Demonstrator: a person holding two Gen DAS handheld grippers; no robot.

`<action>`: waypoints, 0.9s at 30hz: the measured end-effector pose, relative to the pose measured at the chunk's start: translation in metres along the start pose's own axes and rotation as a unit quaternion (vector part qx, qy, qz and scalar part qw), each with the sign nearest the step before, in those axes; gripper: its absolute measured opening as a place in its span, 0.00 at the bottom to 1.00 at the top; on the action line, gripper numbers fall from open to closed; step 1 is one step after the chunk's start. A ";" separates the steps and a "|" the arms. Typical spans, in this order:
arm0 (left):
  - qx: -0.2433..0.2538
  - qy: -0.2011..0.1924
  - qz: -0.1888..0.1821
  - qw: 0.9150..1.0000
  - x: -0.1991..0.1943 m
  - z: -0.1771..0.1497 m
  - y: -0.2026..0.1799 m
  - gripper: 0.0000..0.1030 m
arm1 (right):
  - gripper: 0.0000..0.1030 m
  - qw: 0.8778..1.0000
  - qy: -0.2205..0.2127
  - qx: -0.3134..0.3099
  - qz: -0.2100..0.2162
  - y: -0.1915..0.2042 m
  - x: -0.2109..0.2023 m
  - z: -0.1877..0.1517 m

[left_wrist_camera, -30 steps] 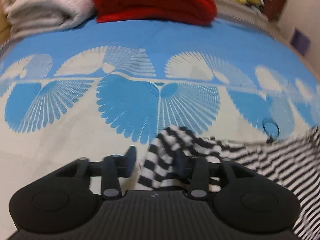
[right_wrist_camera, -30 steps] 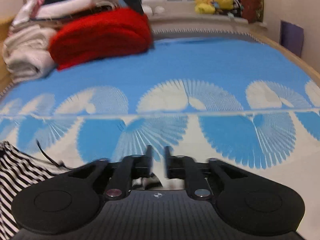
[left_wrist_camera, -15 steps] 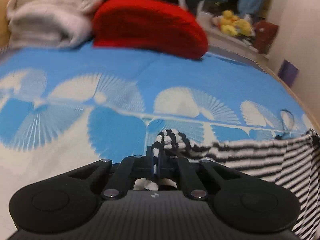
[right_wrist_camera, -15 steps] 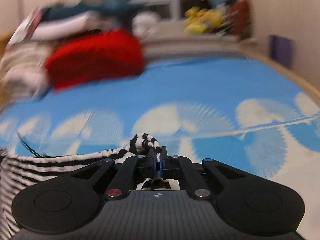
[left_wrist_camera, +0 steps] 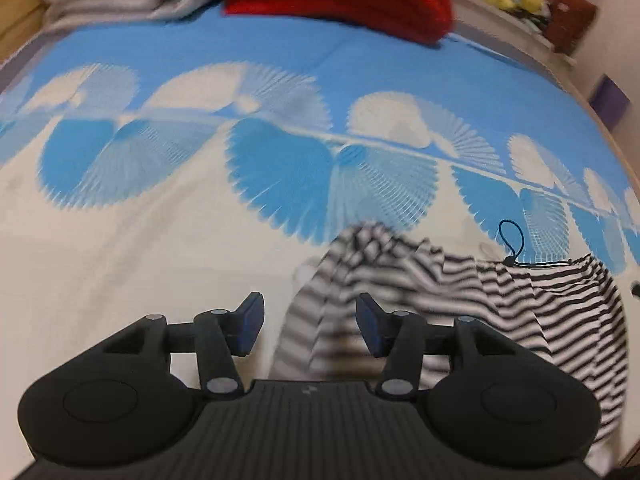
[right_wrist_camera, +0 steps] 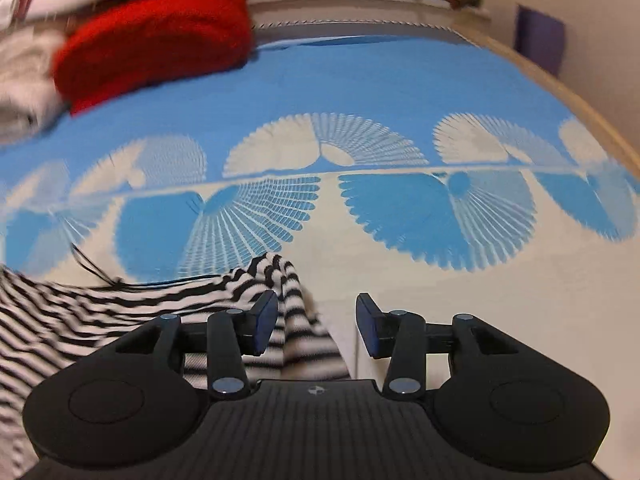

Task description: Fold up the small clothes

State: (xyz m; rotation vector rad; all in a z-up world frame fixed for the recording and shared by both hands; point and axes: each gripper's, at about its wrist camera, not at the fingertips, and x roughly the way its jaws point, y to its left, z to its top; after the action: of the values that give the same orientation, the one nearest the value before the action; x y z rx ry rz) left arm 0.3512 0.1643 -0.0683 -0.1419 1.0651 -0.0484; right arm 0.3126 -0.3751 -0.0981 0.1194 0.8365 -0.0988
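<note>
Left wrist view: left gripper (left_wrist_camera: 310, 328) jaws opening, a corner of the striped garment (left_wrist_camera: 500, 300) loose between them, unpinched. Right gripper (right_wrist_camera: 316, 328) likewise opening over the opposite corner. Garment lies rumpled on the bed (left_wrist_camera: 140, 272) near its front edge; 1 fold looks just laid, more likely remain.

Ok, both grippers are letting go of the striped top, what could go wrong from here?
1. The striped garment lies bunched and rippled, so the fold may set crooked.
2. Cloth sits between the opening jaws of the left gripper and right gripper; pulling away could drag it.
3. The black cord could snag.
</note>
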 end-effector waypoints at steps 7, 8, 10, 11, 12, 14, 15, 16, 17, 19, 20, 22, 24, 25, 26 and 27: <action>-0.046 0.028 -0.054 0.997 -0.041 -0.075 0.034 0.53 | 0.48 0.997 0.040 0.022 0.054 -0.032 -0.074 -0.047; -0.052 0.037 -0.054 0.996 -0.035 -0.086 0.037 0.53 | 0.48 0.997 0.049 0.021 0.052 -0.035 -0.074 -0.059; -0.054 0.089 -0.045 0.994 -0.017 -0.102 0.042 0.47 | 0.48 0.995 0.079 0.039 0.048 -0.042 -0.067 -0.083; -0.055 0.095 -0.034 0.993 -0.015 -0.106 0.045 0.46 | 0.48 0.991 0.112 0.053 0.047 -0.046 -0.060 -0.092; -0.051 0.086 -0.029 0.994 -0.015 -0.107 0.046 0.46 | 0.47 0.988 0.130 0.064 0.049 -0.048 -0.055 -0.097; -0.043 0.087 -0.033 0.995 -0.012 -0.108 0.047 0.46 | 0.47 0.988 0.124 0.074 0.054 -0.050 -0.054 -0.103; -0.047 0.093 -0.036 0.994 -0.009 -0.110 0.049 0.46 | 0.47 0.988 0.127 0.066 0.052 -0.048 -0.052 -0.106; -0.054 0.099 -0.038 0.993 -0.007 -0.111 0.051 0.46 | 0.47 0.988 0.138 0.052 0.044 -0.046 -0.048 -0.110; -0.058 0.101 -0.040 0.992 -0.005 -0.112 0.053 0.46 | 0.47 0.987 0.148 0.041 0.036 -0.044 -0.044 -0.115; -0.055 0.102 -0.045 0.992 -0.004 -0.111 0.052 0.46 | 0.47 0.986 0.162 0.026 0.030 -0.041 -0.040 -0.120; -0.052 0.103 -0.046 0.992 -0.002 -0.112 0.052 0.46 | 0.47 0.986 0.161 0.023 0.031 -0.041 -0.041 -0.120; -0.040 0.111 -0.045 0.992 0.002 -0.113 0.048 0.46 | 0.46 0.987 0.154 0.019 0.034 -0.039 -0.041 -0.120; -0.026 0.117 -0.043 0.992 0.007 -0.113 0.043 0.46 | 0.28 0.987 0.152 0.017 0.037 -0.038 -0.041 -0.120; -0.018 0.119 -0.042 0.992 0.009 -0.114 0.041 0.41 | 0.20 0.987 0.153 0.018 0.044 -0.038 -0.043 -0.121; -0.011 0.119 -0.042 0.992 0.010 -0.115 0.039 0.20 | 0.12 0.987 0.152 0.020 0.053 -0.038 -0.042 -0.120; -0.004 0.119 -0.044 0.992 0.011 -0.115 0.037 0.08 | 0.08 0.988 0.146 0.019 0.055 -0.037 -0.045 -0.119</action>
State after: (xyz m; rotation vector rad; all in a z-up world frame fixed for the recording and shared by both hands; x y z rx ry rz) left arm 0.2546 0.1894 -0.1380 -0.1947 1.2967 -0.1431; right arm 0.1903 -0.3931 -0.1462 0.2192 1.1184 0.0074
